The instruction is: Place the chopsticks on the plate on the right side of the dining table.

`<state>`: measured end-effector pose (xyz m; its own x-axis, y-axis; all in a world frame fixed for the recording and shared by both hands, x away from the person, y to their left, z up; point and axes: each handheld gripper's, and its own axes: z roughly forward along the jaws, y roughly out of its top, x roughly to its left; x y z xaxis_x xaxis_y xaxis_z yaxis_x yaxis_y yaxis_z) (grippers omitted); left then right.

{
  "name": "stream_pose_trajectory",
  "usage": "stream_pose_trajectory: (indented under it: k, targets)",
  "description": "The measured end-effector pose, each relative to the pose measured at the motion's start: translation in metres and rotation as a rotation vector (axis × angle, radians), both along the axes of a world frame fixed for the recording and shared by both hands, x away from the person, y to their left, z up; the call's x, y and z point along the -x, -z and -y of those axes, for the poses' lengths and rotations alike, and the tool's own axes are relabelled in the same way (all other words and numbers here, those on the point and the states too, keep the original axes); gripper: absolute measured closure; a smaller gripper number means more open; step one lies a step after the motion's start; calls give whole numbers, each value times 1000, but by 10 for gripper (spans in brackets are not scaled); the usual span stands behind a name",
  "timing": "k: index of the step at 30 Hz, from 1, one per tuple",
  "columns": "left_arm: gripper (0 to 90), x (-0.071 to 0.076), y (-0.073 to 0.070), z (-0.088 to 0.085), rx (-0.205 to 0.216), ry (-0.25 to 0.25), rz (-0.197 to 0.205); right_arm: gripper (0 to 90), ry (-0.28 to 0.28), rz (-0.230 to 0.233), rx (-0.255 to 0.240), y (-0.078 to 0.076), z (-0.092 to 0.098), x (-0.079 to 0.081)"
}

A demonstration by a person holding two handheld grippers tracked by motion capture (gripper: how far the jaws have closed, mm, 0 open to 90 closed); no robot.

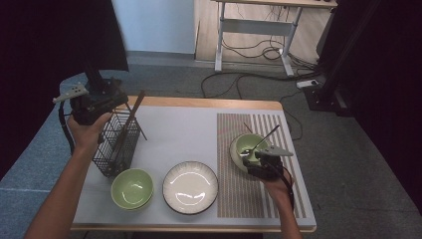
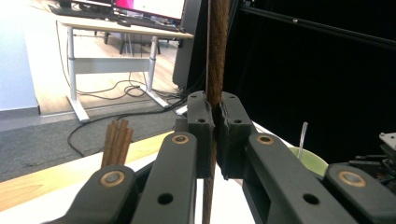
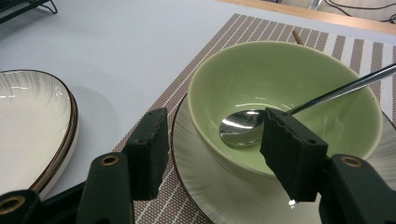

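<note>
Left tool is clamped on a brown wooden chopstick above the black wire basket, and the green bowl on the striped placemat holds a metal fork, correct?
Not quite: the green bowl holds a metal spoon, as the right gripper view shows. The rest stands: left tool, brown wooden chopstick, black wire basket, striped placemat.

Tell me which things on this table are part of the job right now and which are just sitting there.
In use:
- chopstick, clamped in the left gripper
- wire basket with more chopsticks
- right gripper, open at the bowl with spoon

Sitting idle:
- empty plate
- stacked green bowls
- striped mat
</note>
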<state>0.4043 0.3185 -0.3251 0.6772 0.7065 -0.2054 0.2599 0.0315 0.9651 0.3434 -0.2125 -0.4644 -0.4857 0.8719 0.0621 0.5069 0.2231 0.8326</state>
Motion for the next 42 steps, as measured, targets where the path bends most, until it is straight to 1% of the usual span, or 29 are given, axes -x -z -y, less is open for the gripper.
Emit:
stream_pose_trajectory:
  k: [4,8,10,15,20,26,30,32,35,41,42]
  targets:
    - [848,1,4,5,-4,17,-9,416,-3,3,0,-1,-1,0]
    - [848,2,5,9,1,27,-11,416,-5,5,-4,-1,-2,0]
    - [848,2,6,11,2,34,-11,414,-15,7,-3,-1,-4,0]
    - [848,4,9,19,-13,48,-14,406,-23,11,0,-2,-8,0]
    - [848,4,11,26,-12,61,-21,405,-29,11,0,-2,-8,0]
    - [848,5,14,34,-19,76,-26,402,-38,22,-5,-4,-11,0]
    - [848,9,15,39,-16,76,-27,403,-55,31,-16,-7,-16,0]
    - [849,9,15,41,-16,78,-29,402,-57,31,-20,-8,-17,-1]
    - [848,10,17,44,-28,86,-31,402,-60,39,-29,-10,-20,-2]
    - [849,13,20,51,-25,103,-36,402,-64,40,-36,-10,-22,-2]
    - [848,13,21,53,-28,108,-38,402,-70,39,-52,-12,-22,-2]
